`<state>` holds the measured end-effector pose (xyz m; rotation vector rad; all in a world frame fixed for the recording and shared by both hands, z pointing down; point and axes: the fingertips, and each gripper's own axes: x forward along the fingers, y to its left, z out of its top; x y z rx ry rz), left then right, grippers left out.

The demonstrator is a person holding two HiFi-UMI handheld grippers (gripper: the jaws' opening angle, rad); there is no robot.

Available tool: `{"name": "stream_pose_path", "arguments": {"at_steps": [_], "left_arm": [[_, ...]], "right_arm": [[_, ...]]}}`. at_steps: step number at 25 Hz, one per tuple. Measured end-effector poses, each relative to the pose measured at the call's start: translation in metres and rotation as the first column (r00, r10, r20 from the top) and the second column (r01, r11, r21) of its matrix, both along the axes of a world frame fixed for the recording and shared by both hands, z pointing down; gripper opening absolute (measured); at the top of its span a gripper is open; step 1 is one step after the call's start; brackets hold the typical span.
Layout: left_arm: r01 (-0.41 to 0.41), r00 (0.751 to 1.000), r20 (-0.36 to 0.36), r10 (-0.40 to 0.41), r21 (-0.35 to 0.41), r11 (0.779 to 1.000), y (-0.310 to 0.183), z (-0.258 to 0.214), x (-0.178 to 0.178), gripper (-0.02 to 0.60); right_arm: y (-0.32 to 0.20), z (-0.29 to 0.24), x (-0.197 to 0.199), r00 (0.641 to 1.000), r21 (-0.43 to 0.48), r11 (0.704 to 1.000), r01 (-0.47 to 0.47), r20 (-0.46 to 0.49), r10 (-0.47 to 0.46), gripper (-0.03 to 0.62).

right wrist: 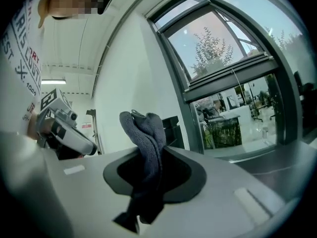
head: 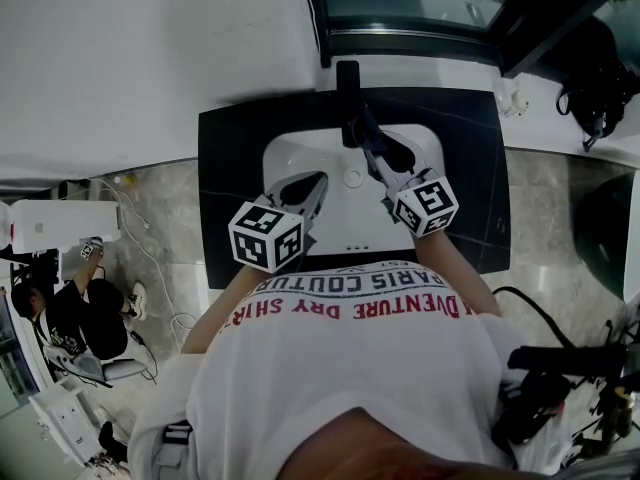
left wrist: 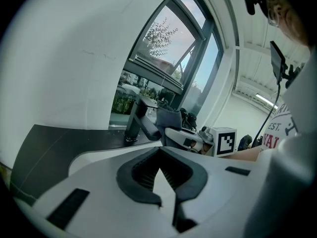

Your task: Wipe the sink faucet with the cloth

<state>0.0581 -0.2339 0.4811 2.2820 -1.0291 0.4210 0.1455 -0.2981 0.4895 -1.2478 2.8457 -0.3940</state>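
Where faucet (head: pixel 347 83) stands, right gripper (right wrist: pixel 150 151) clamps cloth (right wrist: pixel 143 125)

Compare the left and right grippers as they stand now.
The right gripper is shut on the grey cloth. The left gripper holds nothing, its jaw tips together. The right gripper reaches up beside the black faucet, while the left gripper hangs lower over the left side of the sink, clear of the faucet. Both are over the sink and point toward the faucet end.

Daylight from the window (right wrist: pixel 223 53), sky washed pale. Both gripper views bulge strongly, corners black. The cloth (right wrist: pixel 146 138) reads dark against bright wall. Head view even, shadows soft.
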Motion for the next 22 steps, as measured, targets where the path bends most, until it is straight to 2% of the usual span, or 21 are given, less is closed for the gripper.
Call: {"name": "stream_pose_path", "arguments": {"at_steps": [4,12,22], "left_arm": [[-0.010,1.000,-0.001,0.010,-0.002,1.000,-0.003,0.001,0.002,0.000],[-0.012,1.000,-0.003,0.012,-0.009,1.000,-0.013,0.007,-0.005,0.002],[-0.008,1.000,-0.001,0.008,-0.018,1.000,-0.018,0.010,-0.014,0.002]], "right_arm": [[-0.015,-0.004,0.003,0.999,-0.006,0.999,-0.034,0.026,0.034,0.078],[-0.049,-0.006,-0.004,0.998,0.009,0.998,-0.057,0.001,0.057,0.078],[-0.087,-0.006,0.004,0.994,-0.022,0.994,-0.103,0.029,0.103,0.078]]}}
